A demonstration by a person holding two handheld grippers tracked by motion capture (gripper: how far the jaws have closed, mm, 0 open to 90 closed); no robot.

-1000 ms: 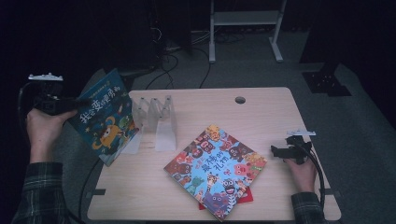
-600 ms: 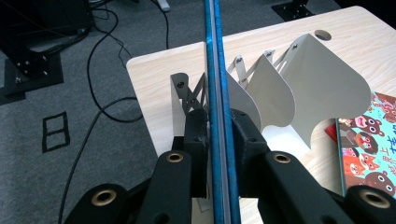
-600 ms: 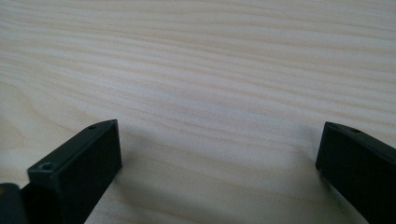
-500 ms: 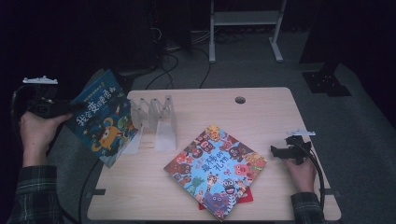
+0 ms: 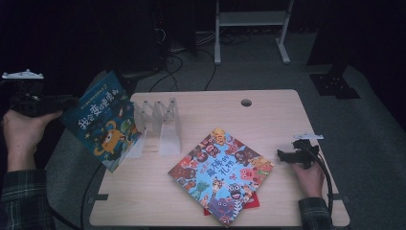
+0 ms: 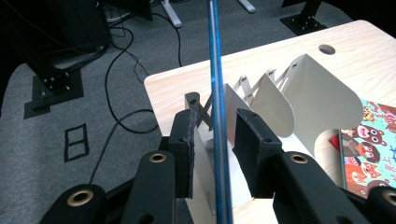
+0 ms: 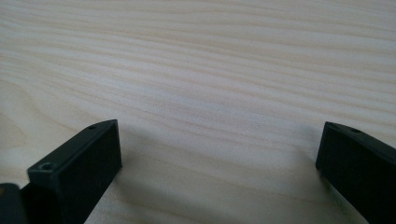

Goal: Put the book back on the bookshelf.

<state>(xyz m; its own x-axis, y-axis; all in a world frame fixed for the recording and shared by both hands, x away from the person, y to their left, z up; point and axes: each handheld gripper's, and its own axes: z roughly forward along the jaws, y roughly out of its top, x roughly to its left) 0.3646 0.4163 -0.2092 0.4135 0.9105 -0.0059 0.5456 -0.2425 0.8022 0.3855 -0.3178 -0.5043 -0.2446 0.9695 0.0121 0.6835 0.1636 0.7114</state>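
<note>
At the lower centre of the high view a colourful picture book (image 5: 221,176) lies on the pale wooden table (image 5: 268,120). The right gripper (image 5: 287,155) rests wide open, empty. At left, the blue book (image 5: 103,120) stands between the left gripper's (image 6: 214,140) just-opened jaws, pads apart from it, beside the white rack (image 5: 160,122). Grey carpet and cables are seen beyond. Chinese titles cannot be read.

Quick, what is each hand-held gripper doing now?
Left hand-held gripper: jaws just opening, blue book between them, pads apart from it.
Right hand-held gripper: open, empty.
</note>
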